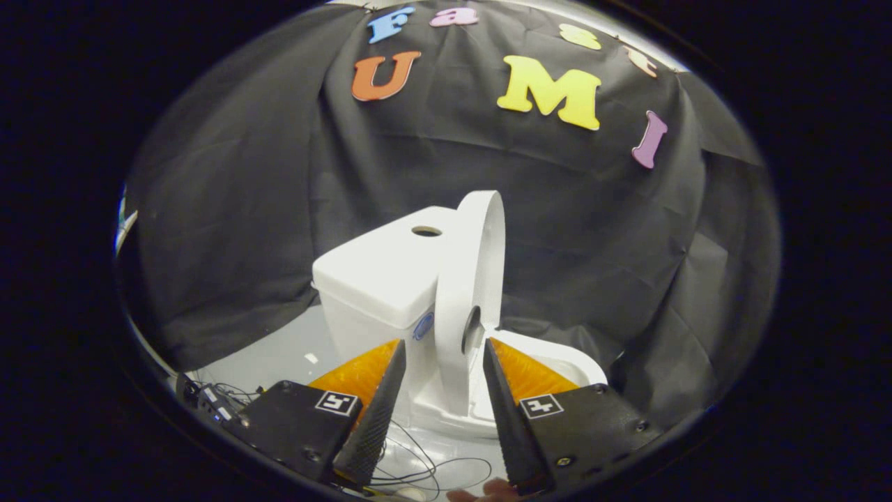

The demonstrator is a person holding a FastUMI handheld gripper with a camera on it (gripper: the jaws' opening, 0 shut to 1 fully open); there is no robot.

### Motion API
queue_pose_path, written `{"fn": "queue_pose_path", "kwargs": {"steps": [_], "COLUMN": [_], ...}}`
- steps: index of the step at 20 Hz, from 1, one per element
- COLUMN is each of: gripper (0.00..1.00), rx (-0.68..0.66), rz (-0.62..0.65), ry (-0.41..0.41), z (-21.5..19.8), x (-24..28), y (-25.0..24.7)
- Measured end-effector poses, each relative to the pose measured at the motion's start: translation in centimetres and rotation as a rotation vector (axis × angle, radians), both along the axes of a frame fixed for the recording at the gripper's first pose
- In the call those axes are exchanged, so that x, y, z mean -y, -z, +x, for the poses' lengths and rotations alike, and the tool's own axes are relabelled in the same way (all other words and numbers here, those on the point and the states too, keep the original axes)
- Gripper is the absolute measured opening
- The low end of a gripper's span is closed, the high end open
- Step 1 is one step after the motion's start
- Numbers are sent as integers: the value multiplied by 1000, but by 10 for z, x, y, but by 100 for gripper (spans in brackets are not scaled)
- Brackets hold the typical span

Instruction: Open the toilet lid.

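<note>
Toilet lid (pixel 474 279) stands raised, near upright, its edge turned toward the camera, leaning back by the tank (pixel 380 279) with the bowl rim (pixel 557 359) exposed beside it. It lies straight ahead of the gripper (pixel 439 411), long axis vertical, in line with the gap between the fingers. Fingers released, spread apart, gripping nothing. Judgement: opening appears essentially complete; withdrawal is what remains.
</note>
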State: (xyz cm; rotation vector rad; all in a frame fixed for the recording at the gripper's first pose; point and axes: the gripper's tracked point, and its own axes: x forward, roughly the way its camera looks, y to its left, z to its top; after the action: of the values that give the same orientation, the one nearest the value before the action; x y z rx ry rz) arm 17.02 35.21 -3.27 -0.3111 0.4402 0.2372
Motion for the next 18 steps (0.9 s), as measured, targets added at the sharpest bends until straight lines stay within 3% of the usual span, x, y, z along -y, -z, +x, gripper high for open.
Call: {"fn": "queue_pose_path", "kwargs": {"steps": [4,8,12,14,18], "gripper": [84,86,86,100,99], "rx": [101,121,154,173,187], "rz": [40,131,194,192,224], "ry": [-66,-70,-12,20,62], "z": [-25,-49,-73,-90,-113], "x": [33,85,156,189,242], "y": [-29,-43,-60,-60,-59]}}
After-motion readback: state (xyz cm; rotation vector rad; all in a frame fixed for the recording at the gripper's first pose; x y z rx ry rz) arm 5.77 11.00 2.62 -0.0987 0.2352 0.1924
